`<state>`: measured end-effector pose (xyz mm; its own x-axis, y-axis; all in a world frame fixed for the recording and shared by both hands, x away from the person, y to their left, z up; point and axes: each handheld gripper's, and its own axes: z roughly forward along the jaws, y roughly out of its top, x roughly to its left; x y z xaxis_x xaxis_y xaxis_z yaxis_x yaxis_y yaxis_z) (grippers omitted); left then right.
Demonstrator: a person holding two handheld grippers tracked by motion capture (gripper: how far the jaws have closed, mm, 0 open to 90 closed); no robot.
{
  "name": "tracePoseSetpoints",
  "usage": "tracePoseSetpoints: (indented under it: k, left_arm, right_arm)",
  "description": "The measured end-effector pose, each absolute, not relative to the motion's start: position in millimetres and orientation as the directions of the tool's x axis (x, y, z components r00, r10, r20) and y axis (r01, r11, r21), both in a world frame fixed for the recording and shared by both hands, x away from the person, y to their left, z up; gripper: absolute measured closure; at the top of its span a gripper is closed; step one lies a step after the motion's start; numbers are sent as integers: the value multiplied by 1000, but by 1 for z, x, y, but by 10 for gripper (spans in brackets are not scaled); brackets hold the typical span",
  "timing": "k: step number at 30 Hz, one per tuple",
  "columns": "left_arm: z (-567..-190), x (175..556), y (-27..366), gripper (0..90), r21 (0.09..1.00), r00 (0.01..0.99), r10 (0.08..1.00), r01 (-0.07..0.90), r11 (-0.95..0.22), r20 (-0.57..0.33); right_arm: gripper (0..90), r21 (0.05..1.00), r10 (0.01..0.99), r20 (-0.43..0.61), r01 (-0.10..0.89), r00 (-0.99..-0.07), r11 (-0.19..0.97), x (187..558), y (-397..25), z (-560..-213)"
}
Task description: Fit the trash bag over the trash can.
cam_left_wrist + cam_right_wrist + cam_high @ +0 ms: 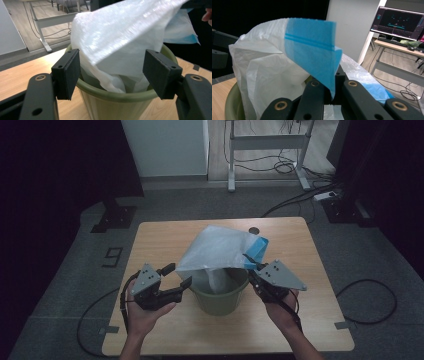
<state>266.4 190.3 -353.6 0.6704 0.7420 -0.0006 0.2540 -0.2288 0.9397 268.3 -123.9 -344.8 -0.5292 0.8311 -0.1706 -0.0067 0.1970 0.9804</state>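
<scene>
White bag (220,251) in right gripper (255,270) jaws' pinch above green bin (220,296); left gripper (176,279) level, jaws wide.

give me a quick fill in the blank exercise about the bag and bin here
1. The white plastic bag hangs partly inside a ____ bin.
2. The right gripper is shut on the bag's ____ edge strip.
3. The left gripper faces the bin with its fingers ____.
4. The bin stands on a ____ table.

Missing words: green; blue; open; wooden
</scene>
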Motion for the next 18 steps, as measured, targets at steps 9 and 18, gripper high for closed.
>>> tracePoseSetpoints:
  k: [9,18]
  left_arm:
    - [-347,273,178,434,943,683,730,218,-251,36]
    - [-354,284,173,839,925,707,707,267,-270,2]
  right_arm:
    - [891,982,839,-166,-14,-519,186,266,-132,-340]
    - [891,983,836,-164,-20,-524,180,266,-131,-340]
